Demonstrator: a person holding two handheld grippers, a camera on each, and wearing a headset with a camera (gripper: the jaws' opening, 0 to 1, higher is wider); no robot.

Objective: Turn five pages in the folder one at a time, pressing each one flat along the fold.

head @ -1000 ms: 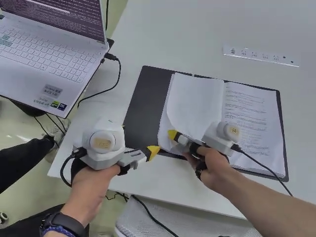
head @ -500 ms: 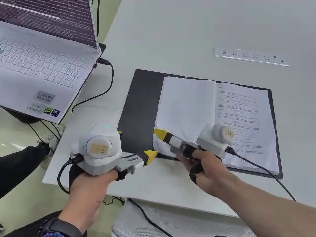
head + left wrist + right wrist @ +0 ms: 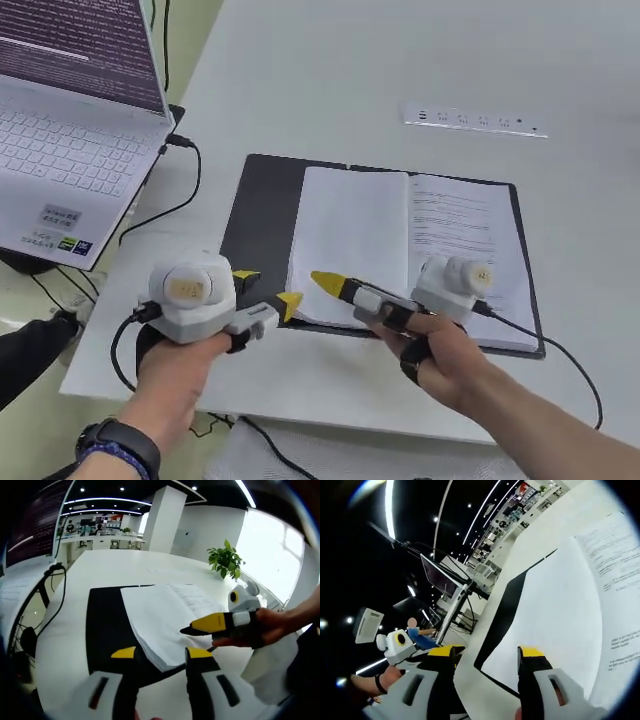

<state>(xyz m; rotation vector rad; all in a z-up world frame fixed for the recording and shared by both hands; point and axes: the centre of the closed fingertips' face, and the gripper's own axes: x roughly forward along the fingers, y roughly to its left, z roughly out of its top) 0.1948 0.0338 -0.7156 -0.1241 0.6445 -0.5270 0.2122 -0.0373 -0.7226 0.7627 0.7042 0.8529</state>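
The black folder [image 3: 258, 212] lies open on the white table. A blank turned page [image 3: 350, 240] rests flat on its left half, and a printed page [image 3: 462, 235] lies on the right. My right gripper [image 3: 328, 284] hovers over the blank page's lower edge and points left. Its jaws stand apart in the right gripper view [image 3: 489, 652], with nothing between them. My left gripper [image 3: 268, 289] is open at the folder's near left edge. In the left gripper view [image 3: 161, 653] its tips frame the page corner [image 3: 160, 660], and the right gripper [image 3: 210, 625] is just beyond.
An open laptop [image 3: 70, 150] sits at the far left with a black cable [image 3: 170, 205] running toward the folder. A white power strip [image 3: 475, 118] lies behind the folder. The table's front edge [image 3: 330, 415] is close below both hands.
The lifted, curved page has settled flat onto the left side. My right gripper no longer pinches its edge. The left gripper has come nearer the folder's edge, both tips showing.
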